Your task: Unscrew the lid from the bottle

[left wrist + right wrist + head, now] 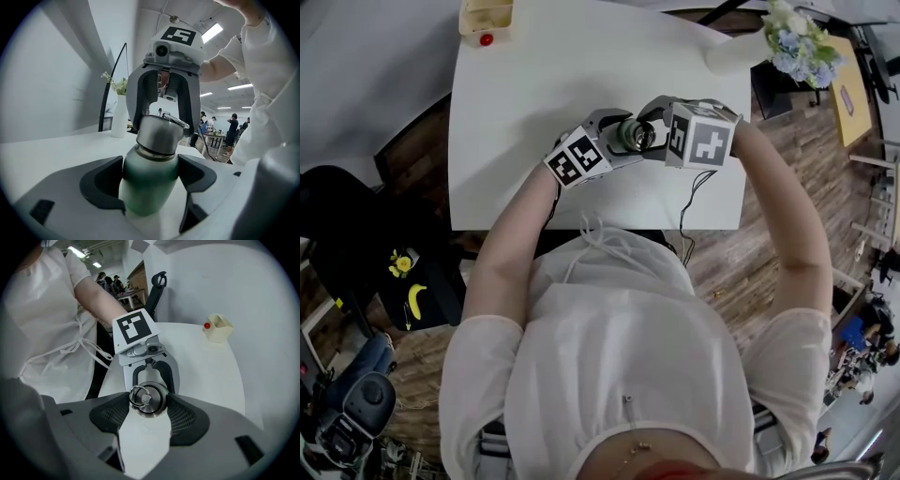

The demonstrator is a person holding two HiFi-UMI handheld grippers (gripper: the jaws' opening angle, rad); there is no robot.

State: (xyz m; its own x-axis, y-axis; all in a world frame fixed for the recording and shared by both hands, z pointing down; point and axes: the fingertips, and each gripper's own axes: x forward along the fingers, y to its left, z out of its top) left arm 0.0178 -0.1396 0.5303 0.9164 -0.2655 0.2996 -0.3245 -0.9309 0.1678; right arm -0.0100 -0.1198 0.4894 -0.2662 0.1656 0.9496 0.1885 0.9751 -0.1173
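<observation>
2 grips over table middle: left gripper clamps bottle, right gripper clamps lid.

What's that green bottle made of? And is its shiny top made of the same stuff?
The bottle looks like metal under a smooth, satin green coat. Its sides give a soft gleam, though coated plastic can't be ruled out. The lid looks like bare steel: silvery grey with a brushed shine and no paint.
</observation>
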